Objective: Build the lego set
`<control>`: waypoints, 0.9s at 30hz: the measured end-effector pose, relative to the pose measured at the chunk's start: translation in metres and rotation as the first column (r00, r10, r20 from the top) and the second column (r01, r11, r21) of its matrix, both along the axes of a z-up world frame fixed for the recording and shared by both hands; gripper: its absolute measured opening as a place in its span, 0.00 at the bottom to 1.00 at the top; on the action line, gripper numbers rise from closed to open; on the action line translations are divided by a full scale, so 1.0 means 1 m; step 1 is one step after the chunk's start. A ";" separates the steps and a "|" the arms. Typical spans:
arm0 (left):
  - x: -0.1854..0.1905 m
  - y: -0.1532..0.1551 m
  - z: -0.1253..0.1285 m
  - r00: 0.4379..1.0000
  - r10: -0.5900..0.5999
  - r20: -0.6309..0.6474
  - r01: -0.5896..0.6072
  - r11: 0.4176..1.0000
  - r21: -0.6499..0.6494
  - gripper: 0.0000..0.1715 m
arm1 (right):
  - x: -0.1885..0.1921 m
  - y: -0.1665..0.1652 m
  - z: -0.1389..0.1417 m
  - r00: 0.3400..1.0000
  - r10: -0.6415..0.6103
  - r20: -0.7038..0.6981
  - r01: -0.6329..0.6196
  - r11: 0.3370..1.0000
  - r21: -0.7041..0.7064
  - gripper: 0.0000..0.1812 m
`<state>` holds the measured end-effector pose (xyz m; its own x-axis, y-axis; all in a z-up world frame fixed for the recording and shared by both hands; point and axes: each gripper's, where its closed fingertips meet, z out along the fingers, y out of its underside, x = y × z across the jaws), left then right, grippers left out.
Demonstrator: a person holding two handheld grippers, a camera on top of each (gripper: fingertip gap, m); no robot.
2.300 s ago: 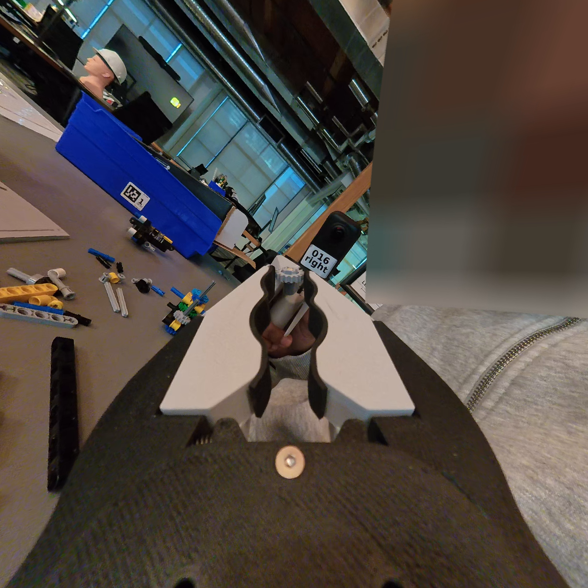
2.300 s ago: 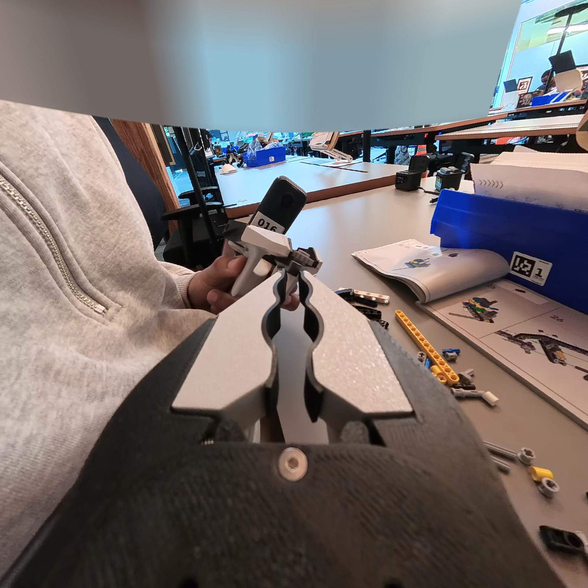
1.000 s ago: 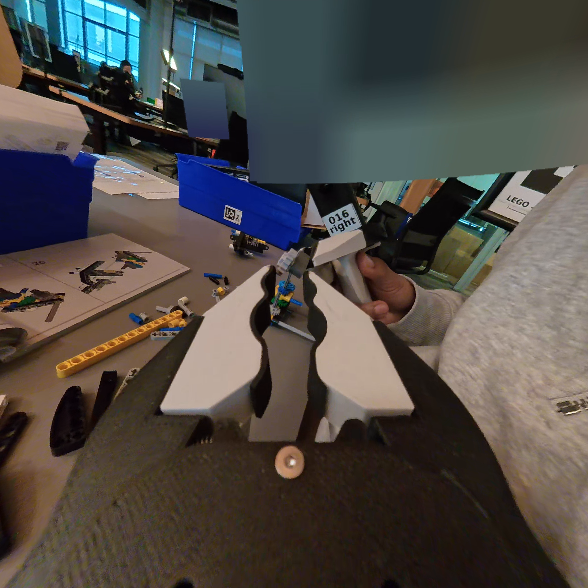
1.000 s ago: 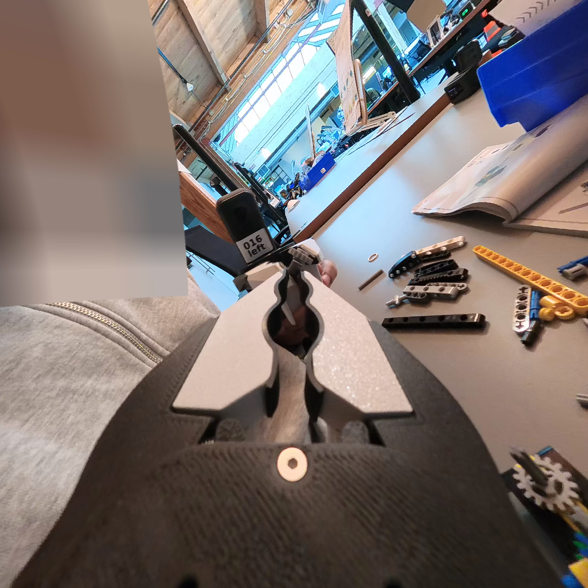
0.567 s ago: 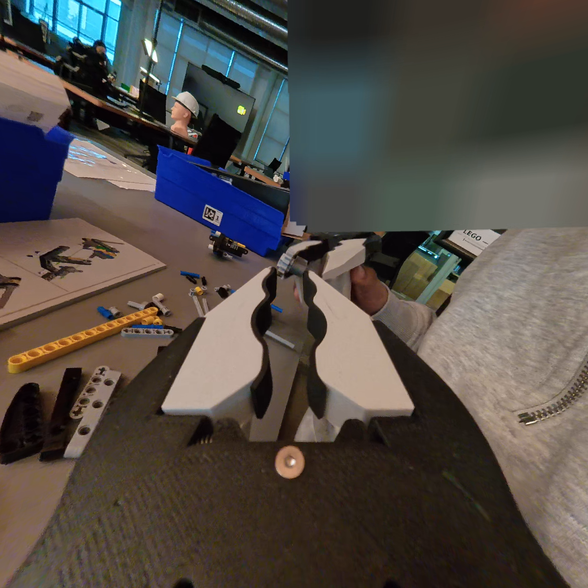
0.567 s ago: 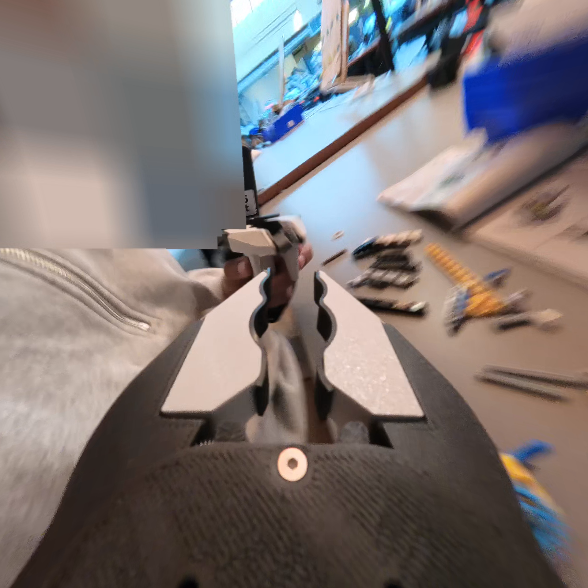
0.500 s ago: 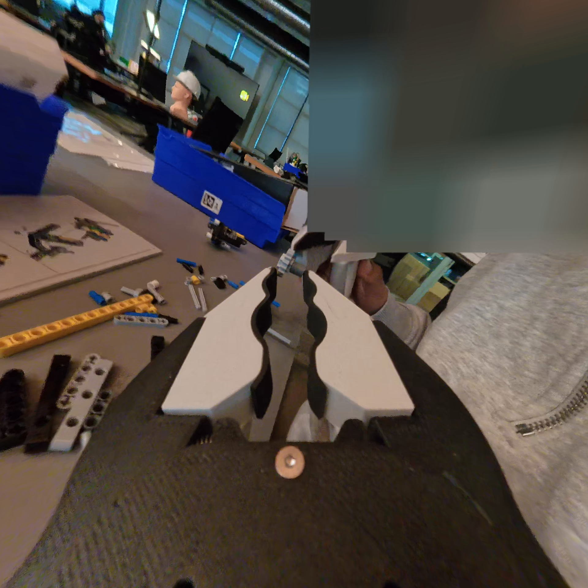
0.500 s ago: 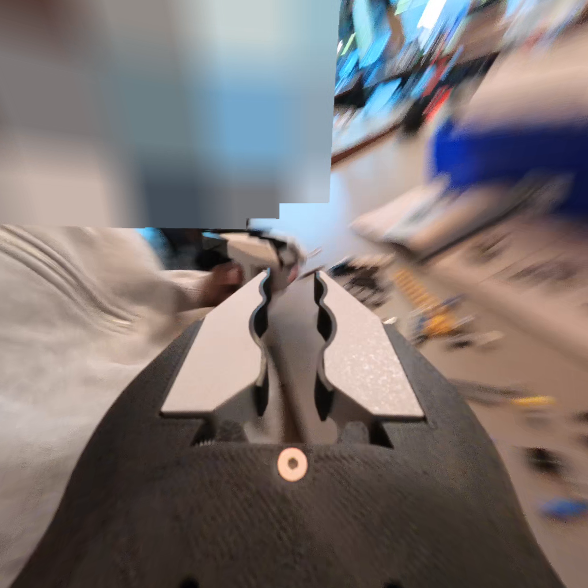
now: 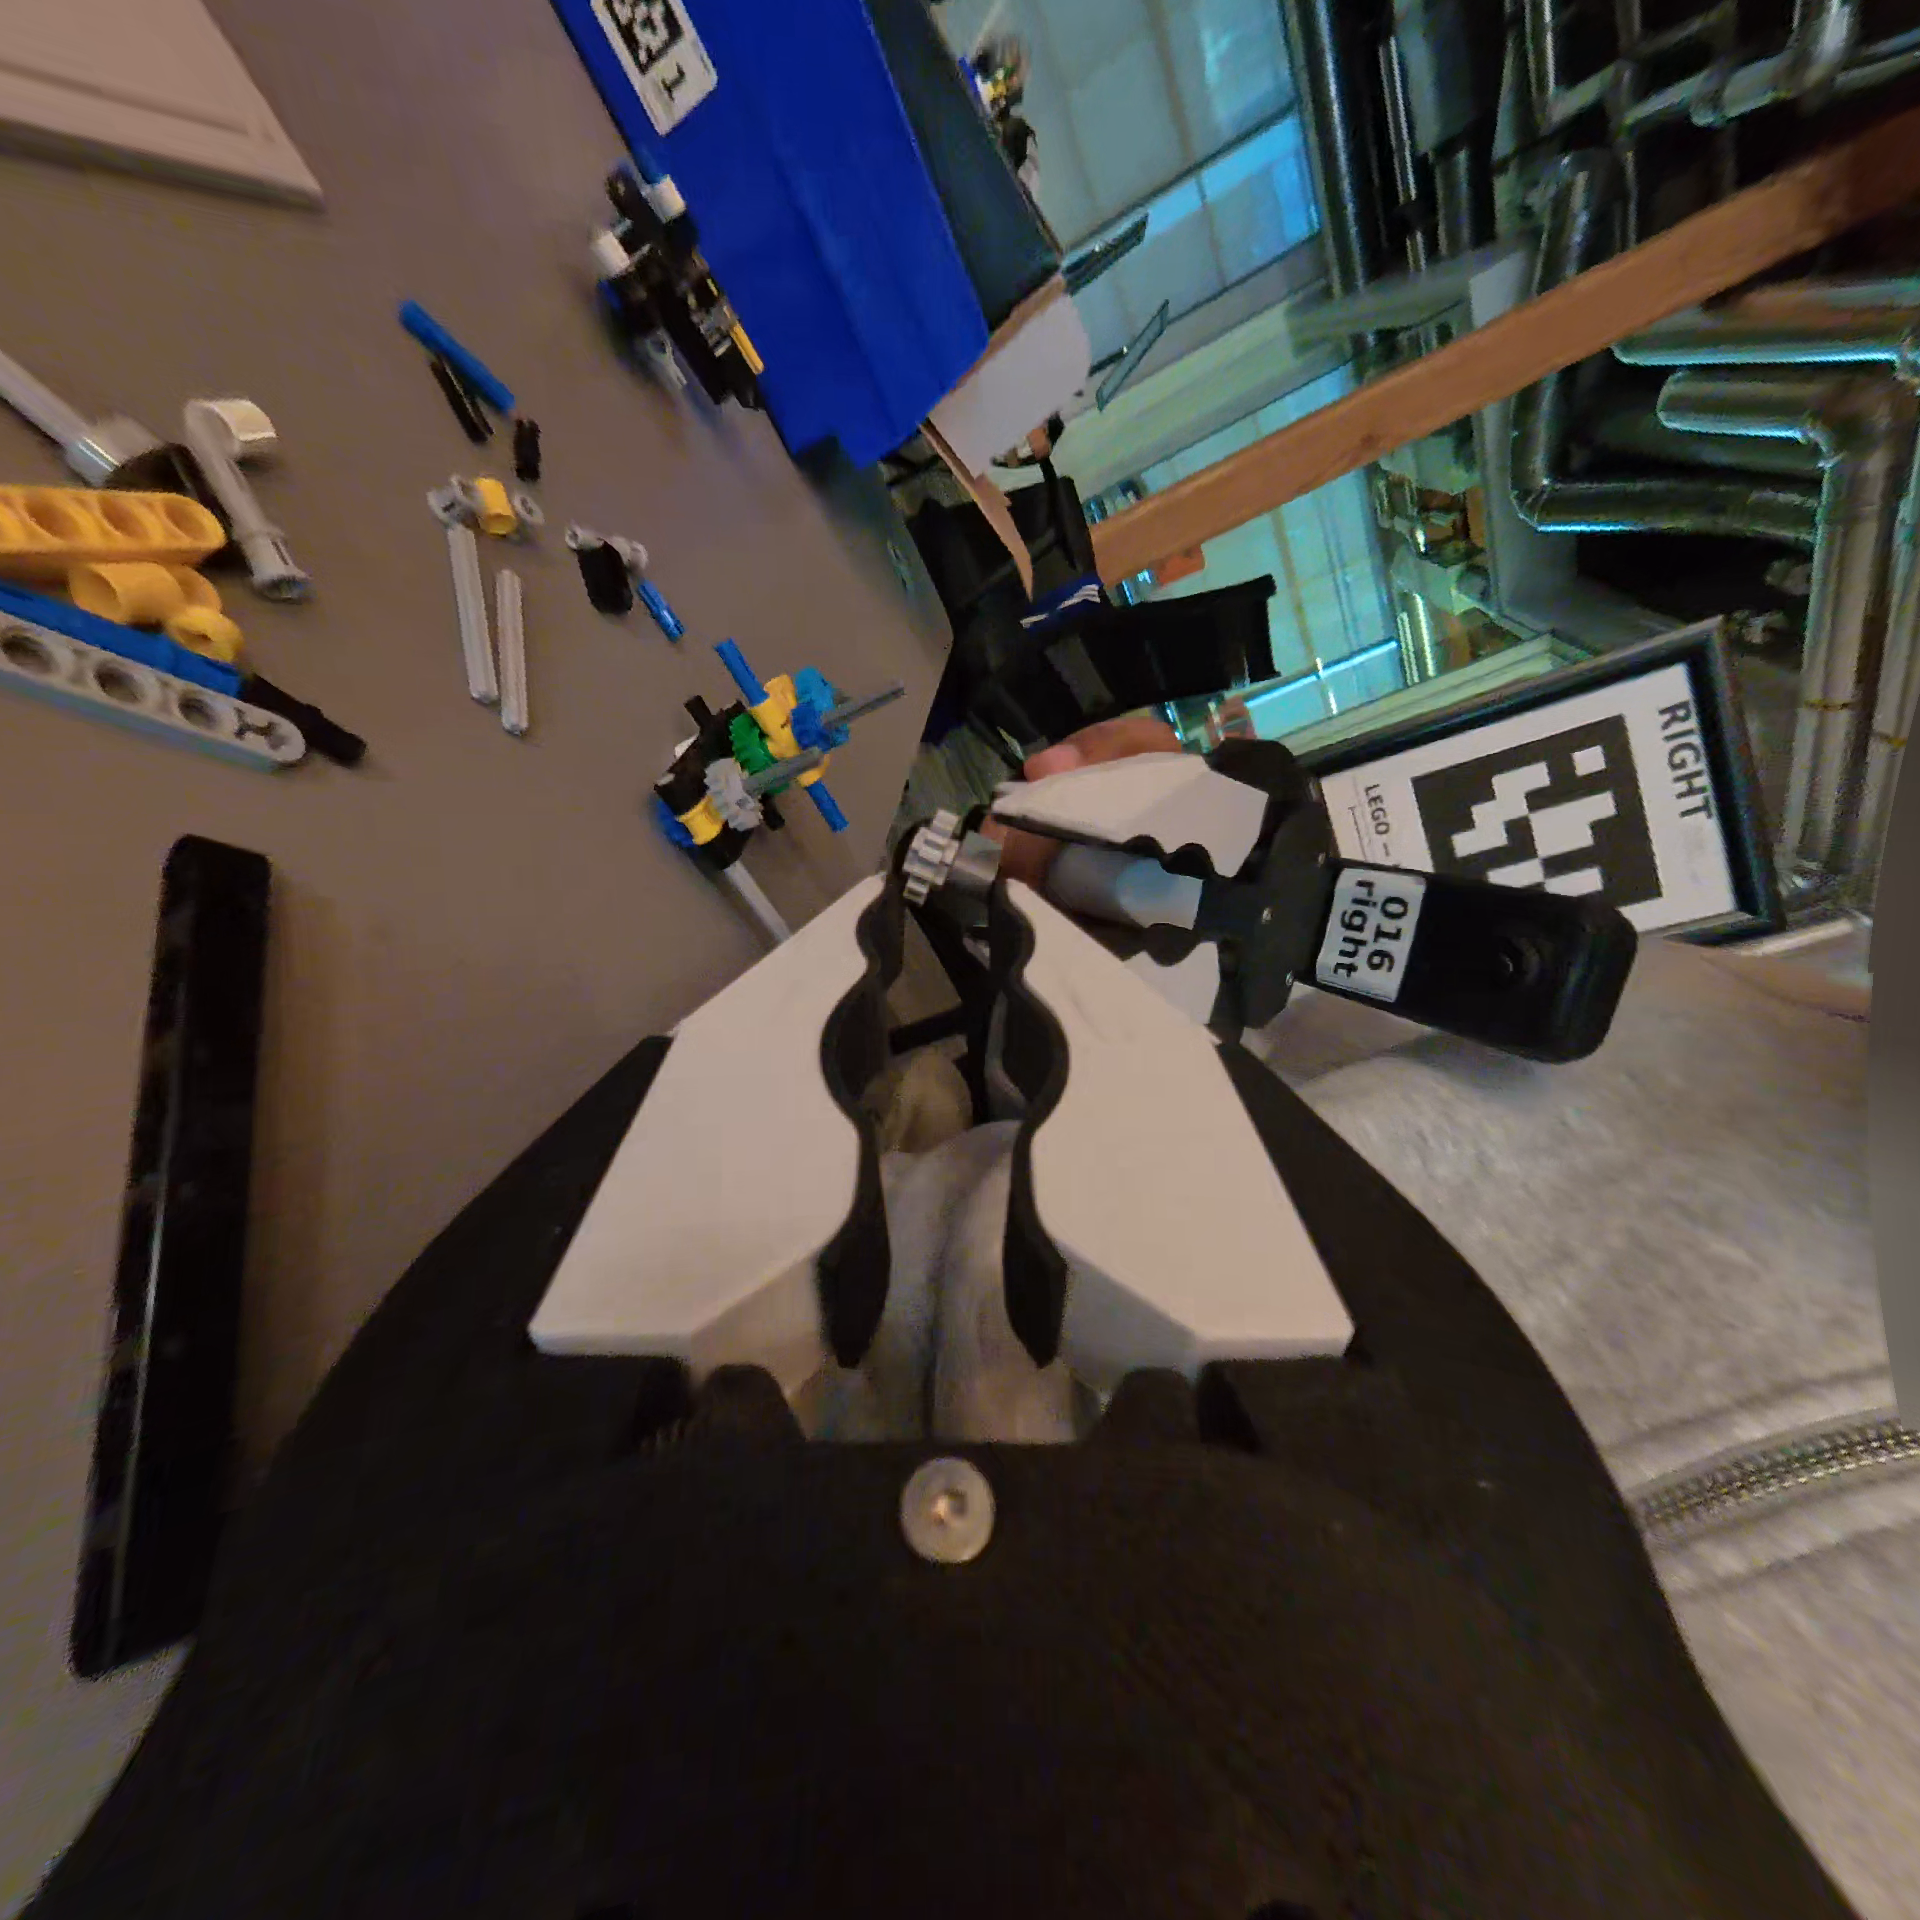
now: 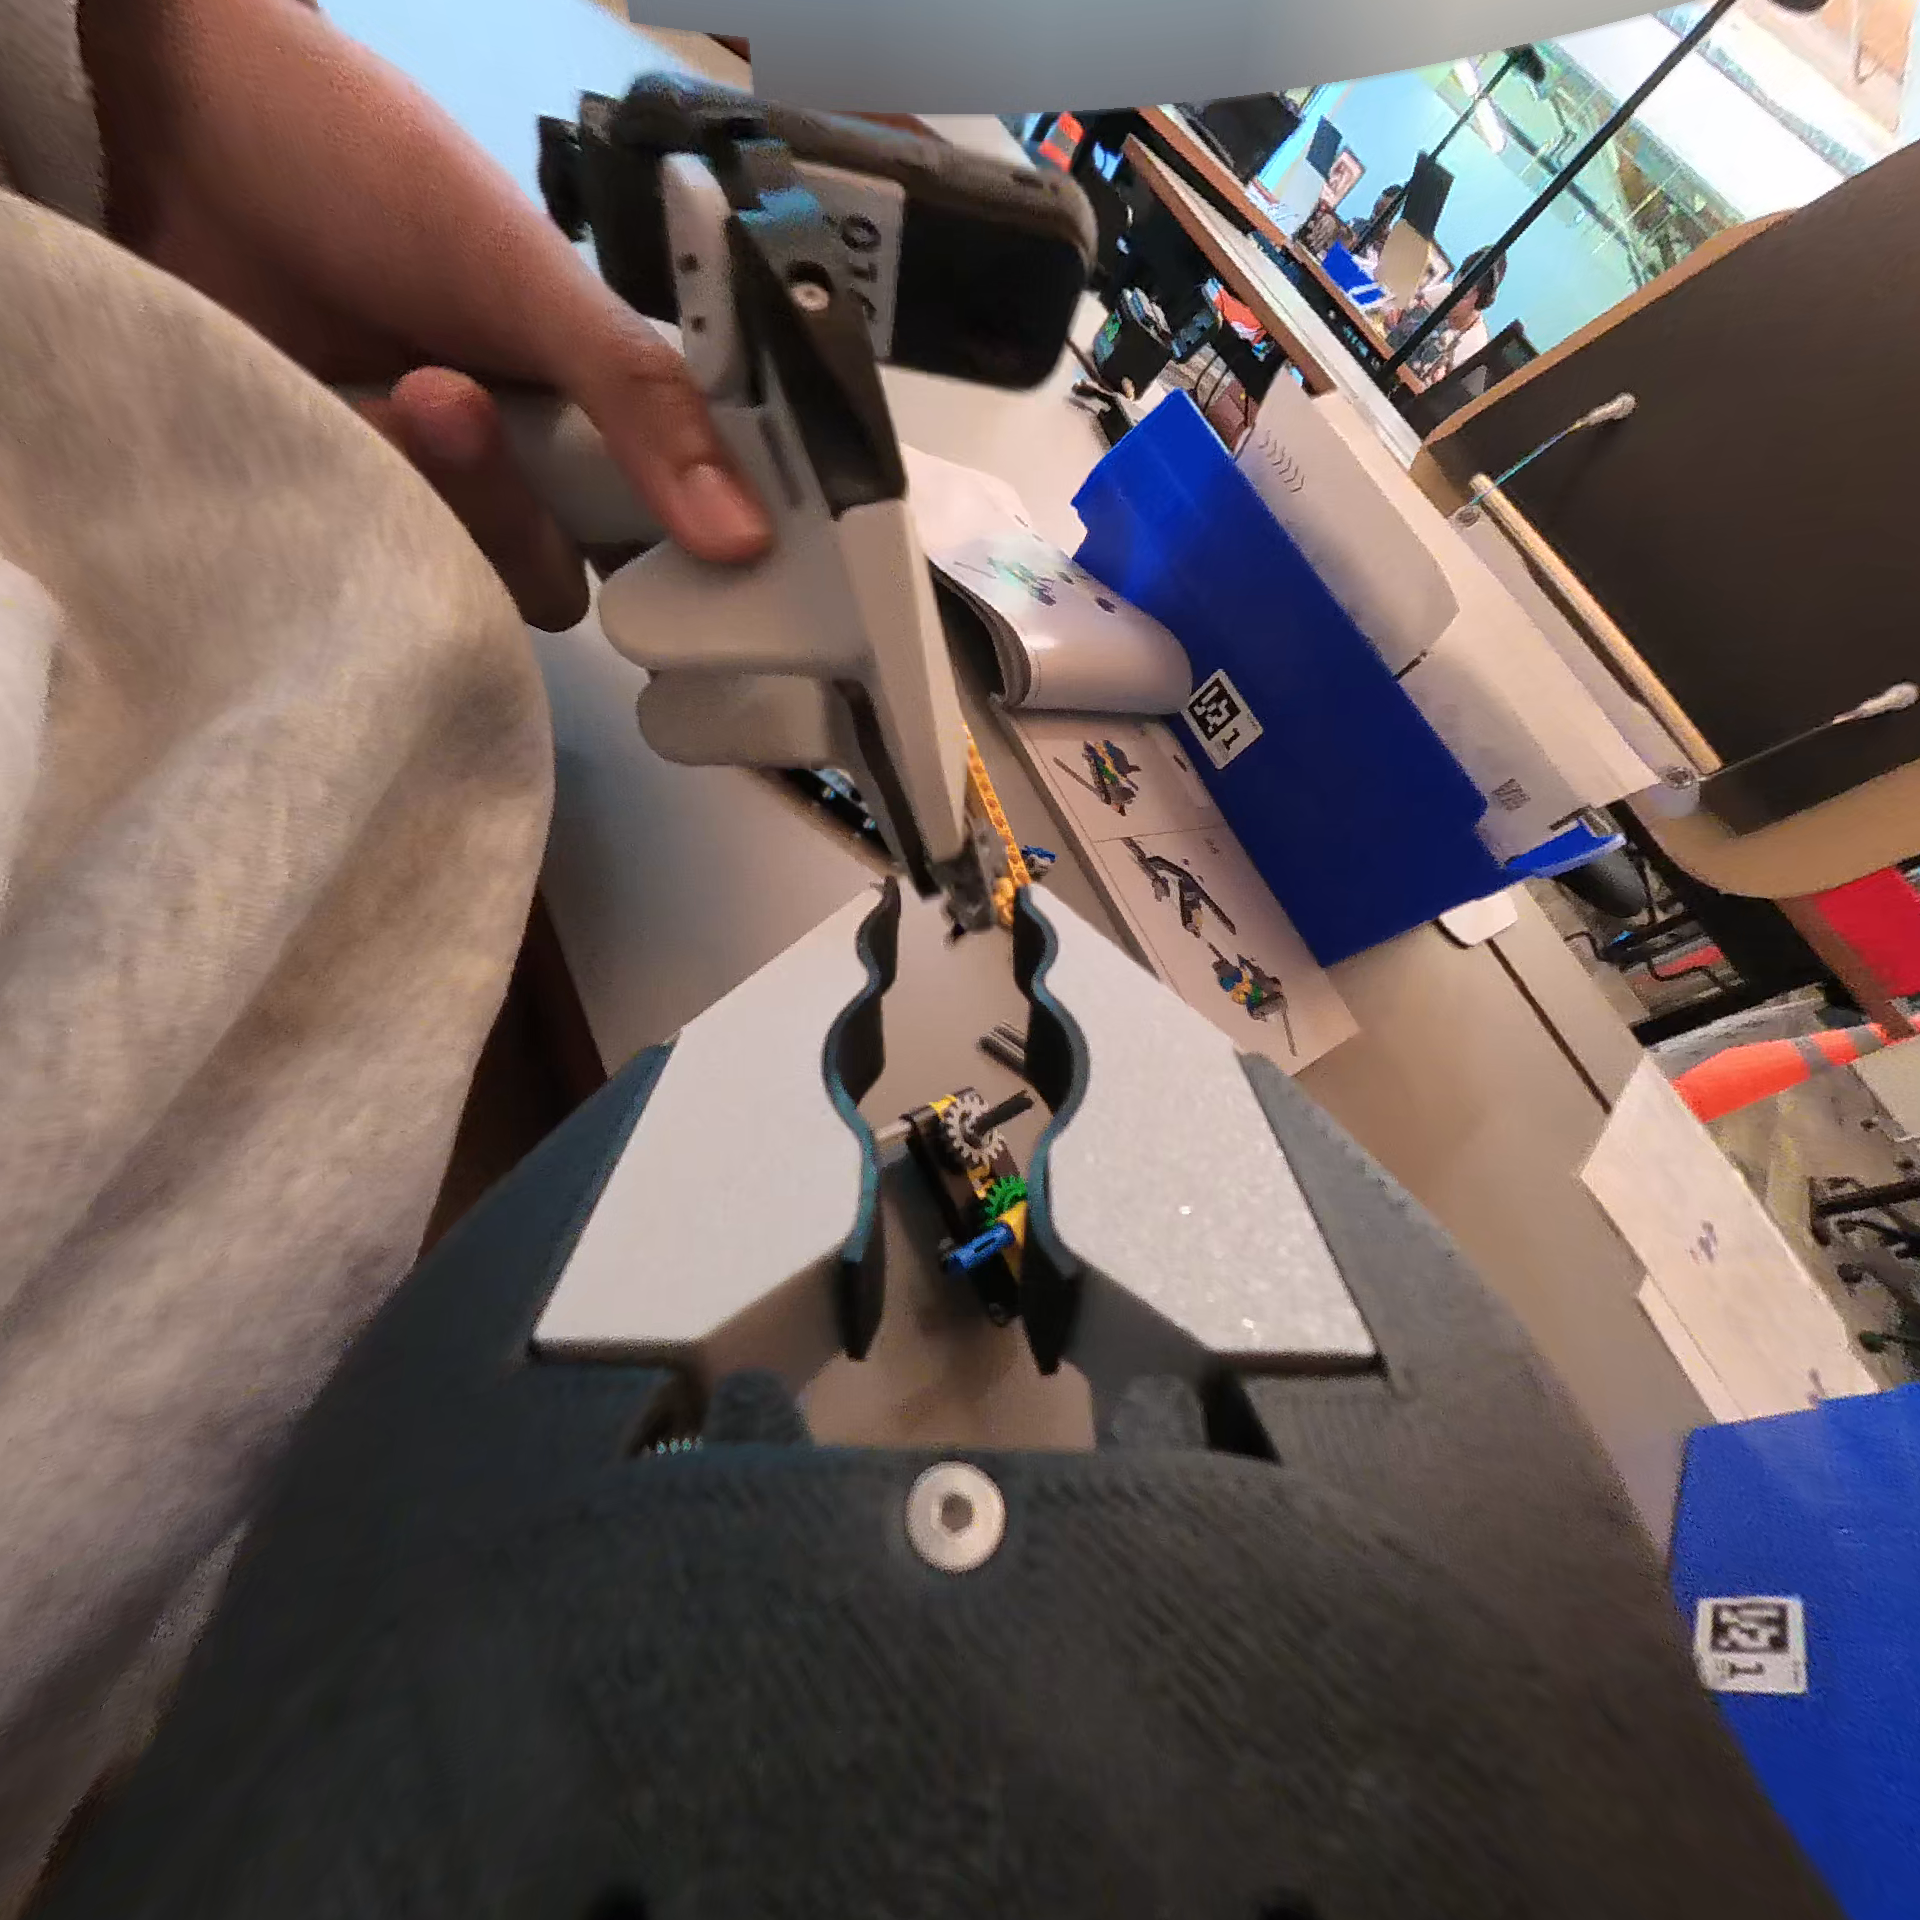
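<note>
My left gripper (image 9: 940, 914) is shut on a small grey gear piece (image 9: 928, 868), pinched at its fingertips and held in the air above the table edge. The right gripper (image 9: 1003, 826) comes in from the right in this view, its tips next to the gear. In the right wrist view my right gripper (image 10: 951, 920) is open and empty. The left gripper (image 10: 951, 878) points down at its tips with the dark grey piece (image 10: 971, 883). A small gear assembly (image 9: 753, 764) in yellow, blue, green and black lies on the table. It also shows between my right fingers (image 10: 971, 1174).
Loose parts lie on the grey table: a long black beam (image 9: 171, 1195), a yellow beam (image 9: 94, 520), two grey axles (image 9: 483, 623), a small black sub-build (image 9: 675, 291). Blue bins (image 9: 810, 208) (image 10: 1299, 675) and an open instruction booklet (image 10: 1174, 883) stand behind. A grey sleeve is close by. The grippers are tip to tip, or close to it.
Both grippers have rolled and swung, so the views have tilted. My right gripper, nearly shut one second ago, has opened. My left gripper has kept the gear piece throughout.
</note>
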<state>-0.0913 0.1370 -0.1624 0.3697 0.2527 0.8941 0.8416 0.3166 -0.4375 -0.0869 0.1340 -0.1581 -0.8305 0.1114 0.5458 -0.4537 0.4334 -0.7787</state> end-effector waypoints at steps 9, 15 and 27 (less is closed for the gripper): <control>-0.002 0.014 0.000 0.996 -0.075 0.053 0.074 0.997 0.018 0.08 | -0.006 0.010 0.001 1.000 -0.011 0.027 0.011 1.000 -0.010 0.05; -0.002 0.016 -0.001 0.993 -0.093 0.077 0.089 0.995 0.048 0.07 | -0.008 0.011 -0.003 0.998 -0.003 0.056 0.003 1.000 0.000 0.03; -0.023 0.002 -0.016 0.994 0.019 -0.111 -0.042 0.978 -0.206 0.21 | -0.059 0.035 -0.001 0.853 -0.230 0.468 0.301 0.950 -0.080 0.03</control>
<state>-0.1143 0.1386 -0.1782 0.4504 0.4418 0.7758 0.7770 0.2341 -0.5844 -0.1462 0.1691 -0.1590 -0.9077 0.4113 0.0830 0.0748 0.3534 -0.9325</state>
